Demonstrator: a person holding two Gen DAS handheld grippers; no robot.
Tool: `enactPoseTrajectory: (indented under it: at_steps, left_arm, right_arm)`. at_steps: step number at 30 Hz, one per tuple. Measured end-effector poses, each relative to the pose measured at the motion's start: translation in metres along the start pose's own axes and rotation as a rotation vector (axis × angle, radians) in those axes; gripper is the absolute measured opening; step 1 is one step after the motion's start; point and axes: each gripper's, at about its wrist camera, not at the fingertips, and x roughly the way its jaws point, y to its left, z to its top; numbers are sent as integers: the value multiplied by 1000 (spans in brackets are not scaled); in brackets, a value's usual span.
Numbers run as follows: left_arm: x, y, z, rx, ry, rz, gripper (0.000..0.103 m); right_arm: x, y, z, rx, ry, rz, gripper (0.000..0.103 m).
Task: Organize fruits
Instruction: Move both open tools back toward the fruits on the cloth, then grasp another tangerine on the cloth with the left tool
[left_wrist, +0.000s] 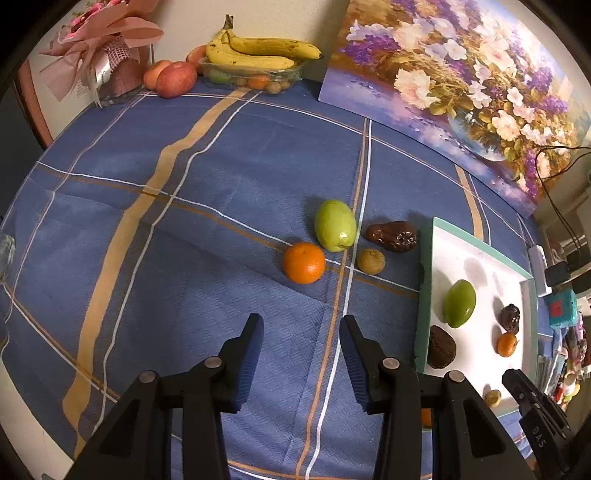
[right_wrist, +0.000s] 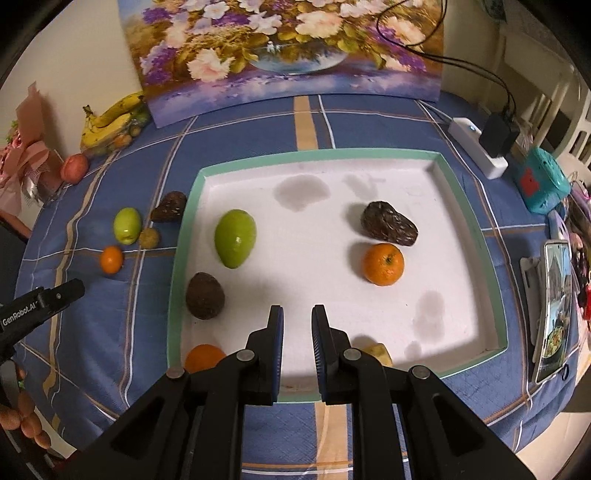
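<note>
A table covered with a blue checked cloth (left_wrist: 221, 166) is seen from two wrist cameras. In the left wrist view, the left hand-held gripper (left_wrist: 301, 328) is held above bare cloth with its jaws spread and nothing between them. Just beyond it, four loose fruits are clustered: an orange (left_wrist: 303, 262) nearest, a green fruit (left_wrist: 335, 225) touching or nearly touching it behind, a small tan fruit (left_wrist: 371, 261) to the right, and a dark wrinkled fruit (left_wrist: 392, 236) beside the tray's left edge. The white tray (right_wrist: 332, 166), rimmed in green, lies to the right of this cluster. In the right wrist view, the right hand-held gripper (right_wrist: 297, 314) is seen over the tray's near edge with its jaws drawn in as far as they go and nothing pinched; a narrow gap shows between the pads. Already in the tray are a green fruit (right_wrist: 235, 238), a dark round fruit (right_wrist: 205, 295), a dark wrinkled fruit (right_wrist: 388, 223), an orange (right_wrist: 383, 264), a second orange (right_wrist: 204, 357) and a yellowish piece (right_wrist: 378, 352), both partly hidden by the gripper. The step in hand is judged to be a reach for the loose orange with the left gripper. It would best be approached from above, with the jaws opened wider than the fruit and centred across its widest part, so that the green fruit is not nudged and the orange is not rolled away. A free spot in the tray's middle should be chosen for it.
</note>
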Motion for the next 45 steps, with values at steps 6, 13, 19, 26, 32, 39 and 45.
enactPoseTrajectory:
  at_steps: [6, 13, 19, 26, 32, 39, 45]
  left_arm:
    - [2, -1, -1, 5, 8, 3, 46]
    - [11, -3, -5, 19, 39, 30, 76]
    - [21, -2, -9, 33, 69, 65, 93]
    - [27, 2, -9, 24, 80, 89, 103]
    - [26, 7, -9, 23, 62, 110, 103]
    - [21, 6, -2, 25, 27, 117, 103]
    - [23, 6, 10, 14, 4, 98, 103]
  right_arm:
    - [1, 1, 0, -4, 2, -1, 16]
    - [4, -1, -1, 1, 9, -6, 17]
    - [11, -3, -2, 7, 18, -15, 59]
    - [19, -2, -3, -5, 38, -23, 72]
    - [19, 0, -3, -20, 14, -33, 95]
    - [8, 3, 2, -6, -88, 7, 95]
    - [7, 7, 11, 18, -135, 47, 95]
